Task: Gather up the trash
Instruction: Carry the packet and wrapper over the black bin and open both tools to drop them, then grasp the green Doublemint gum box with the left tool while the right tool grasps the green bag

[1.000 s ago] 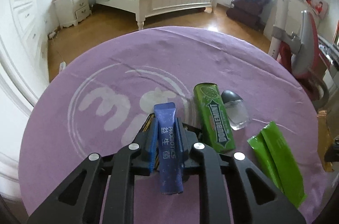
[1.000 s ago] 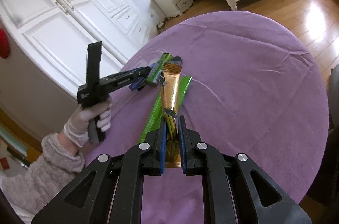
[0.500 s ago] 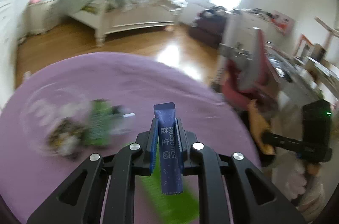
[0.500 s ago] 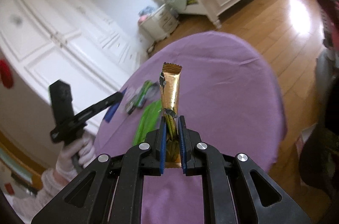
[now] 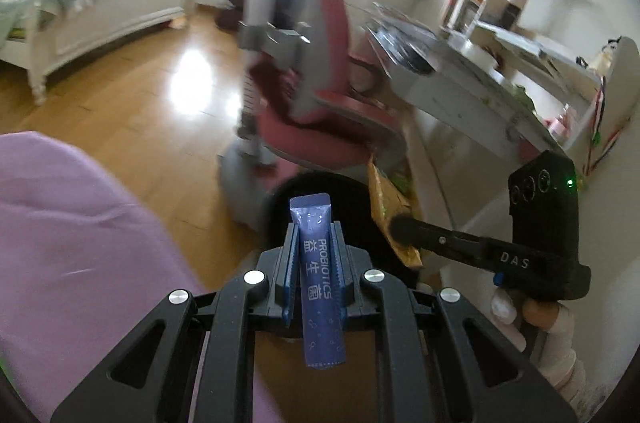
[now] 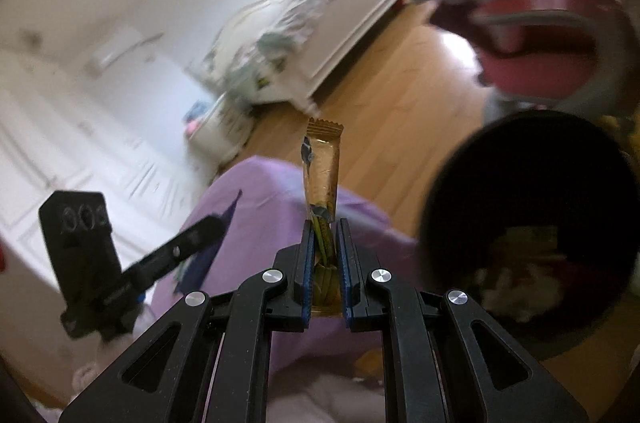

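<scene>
Jaws of your left gripper (image 5: pixel 311 255) are clamping a blue foil probiotics sachet (image 5: pixel 318 287), its tip pointing toward the round black bin (image 5: pixel 352 199) just ahead. Your right gripper (image 6: pixel 323 255) is pinching a gold foil wrapper (image 6: pixel 322 167) upright, that bin sitting to its right.

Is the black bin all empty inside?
No, the right wrist view shows the black bin already holding crumpled pale scraps and a yellowish wrapper at its bottom.
</scene>
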`<state>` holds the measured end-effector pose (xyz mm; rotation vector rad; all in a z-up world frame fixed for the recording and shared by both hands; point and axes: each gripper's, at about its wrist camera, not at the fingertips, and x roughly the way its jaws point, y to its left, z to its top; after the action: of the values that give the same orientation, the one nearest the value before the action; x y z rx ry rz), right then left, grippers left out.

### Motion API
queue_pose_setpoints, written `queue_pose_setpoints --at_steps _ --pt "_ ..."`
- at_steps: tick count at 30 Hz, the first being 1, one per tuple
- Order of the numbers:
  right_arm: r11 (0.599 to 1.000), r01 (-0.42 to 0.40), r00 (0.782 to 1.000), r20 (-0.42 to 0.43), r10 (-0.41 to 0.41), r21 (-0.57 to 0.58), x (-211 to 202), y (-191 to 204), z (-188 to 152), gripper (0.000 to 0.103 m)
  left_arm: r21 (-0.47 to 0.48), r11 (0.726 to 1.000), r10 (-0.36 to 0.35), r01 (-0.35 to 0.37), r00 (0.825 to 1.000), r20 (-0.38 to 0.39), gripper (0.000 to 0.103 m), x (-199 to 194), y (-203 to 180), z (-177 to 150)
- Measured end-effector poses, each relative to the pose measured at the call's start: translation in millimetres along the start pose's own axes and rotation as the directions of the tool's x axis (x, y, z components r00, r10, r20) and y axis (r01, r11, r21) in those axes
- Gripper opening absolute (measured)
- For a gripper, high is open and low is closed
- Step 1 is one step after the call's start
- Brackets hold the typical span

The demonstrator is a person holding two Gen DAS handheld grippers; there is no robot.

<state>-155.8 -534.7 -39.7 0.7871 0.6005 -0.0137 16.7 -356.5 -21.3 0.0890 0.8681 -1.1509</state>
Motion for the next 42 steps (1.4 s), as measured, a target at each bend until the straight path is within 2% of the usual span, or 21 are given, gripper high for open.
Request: queue_pose_setpoints --at_steps 4,8,16,19,20,21,22,23,24,25,26,31,35,42 --pt "0.996 0.057 0.997 0.040 -0.060 0.066 -18 -42 5 0.012 0.008 1.000 -0.029 0.029 0.998 -0.053 0.016 39 -13 7" --pt "0.990 0.086 0.995 0.043 -0.092 0.114 -23 -74 3 0.012 0.000 0.999 -0.053 0.053 0.994 -0.098 0.016 66 -19 3" --pt "0.979 0.108 0.993 0.027 -0.114 0.171 -17 -100 -5 0.012 0.015 0.998 -0.058 0.061 0.987 -0.151 0.017 100 -29 -1" --pt "0.975 0.116 0.992 0.026 -0.123 0.188 -15 -106 -4 0.012 0.028 0.997 -0.070 0.076 0.983 -0.169 0.020 110 -34 0" --pt "0.972 0.123 0.991 0.028 -0.131 0.200 -15 -109 -5 0.012 0.041 0.998 -0.048 0.056 0.983 -0.179 0.021 114 -36 0" --pt "0.968 0.131 0.990 0.027 -0.140 0.214 -16 -112 -5 0.016 0.051 0.998 -0.026 0.036 0.982 -0.186 0.032 115 -38 0" --pt "0.964 0.139 0.989 0.024 -0.148 0.226 -17 -115 -6 0.029 0.060 0.998 -0.003 0.015 0.981 -0.192 0.043 116 -39 1" --pt "0.957 0.153 0.986 0.021 -0.163 0.245 -18 -119 -6 0.039 0.067 0.998 0.026 -0.014 0.982 -0.185 0.069 113 -40 1" --pt "0.952 0.165 0.984 0.022 -0.177 0.260 -20 -122 -6 0.055 0.070 0.997 0.040 -0.029 0.986 -0.160 0.085 108 -40 2" --pt "0.946 0.174 0.982 0.030 -0.189 0.274 -22 -125 -7 0.058 0.071 0.997 0.047 -0.038 0.991 -0.124 0.090 101 -40 2" --pt "0.945 0.175 0.981 0.032 -0.191 0.277 -24 -127 -8 0.058 0.073 0.996 0.053 -0.047 0.995 -0.090 0.091 92 -40 2" --pt "0.942 0.180 0.981 0.022 -0.194 0.283 -22 -124 -10 0.058 0.045 0.996 0.078 -0.075 0.994 -0.071 0.092 61 -31 6" --pt "0.954 0.166 0.985 0.005 -0.173 0.250 -13 -111 -9 0.058 -0.001 0.994 0.113 -0.113 0.993 -0.029 0.092 20 -13 6" --pt "0.982 0.125 0.992 -0.055 -0.118 0.144 17 -59 -10 0.058 -0.117 0.969 0.225 -0.216 0.972 0.062 0.095 -62 35 -9"
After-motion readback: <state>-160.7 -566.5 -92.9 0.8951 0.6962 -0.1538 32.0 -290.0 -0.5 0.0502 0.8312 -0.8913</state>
